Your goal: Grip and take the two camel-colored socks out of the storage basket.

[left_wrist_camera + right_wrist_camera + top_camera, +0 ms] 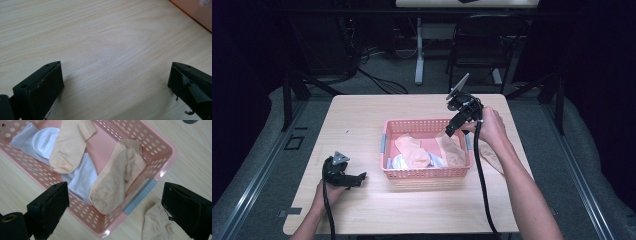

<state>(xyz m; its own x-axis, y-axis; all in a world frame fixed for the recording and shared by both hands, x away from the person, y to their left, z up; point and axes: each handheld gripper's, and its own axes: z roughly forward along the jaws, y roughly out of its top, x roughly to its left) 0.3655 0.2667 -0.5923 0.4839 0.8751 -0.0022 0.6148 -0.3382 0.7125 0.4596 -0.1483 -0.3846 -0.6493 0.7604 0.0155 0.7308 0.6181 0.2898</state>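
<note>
A pink perforated basket (426,173) stands mid-table and holds several socks. In the right gripper view I look down on a tan sock (117,180) draped against the basket's end wall (165,152), a peach sock (70,145) and white socks (45,141). My right gripper (451,129) hovers above the basket's far right corner, its jaws (113,192) spread wide and empty. Another tan sock (156,225) lies on the table just outside the basket (490,158). My left gripper (360,178) rests low on the table left of the basket, open over bare wood (115,66).
The light wood table (362,125) has free room at its left and front. A corner of the basket (197,12) shows at the top right of the left gripper view. A dark chair (482,45) and table legs stand beyond the far edge.
</note>
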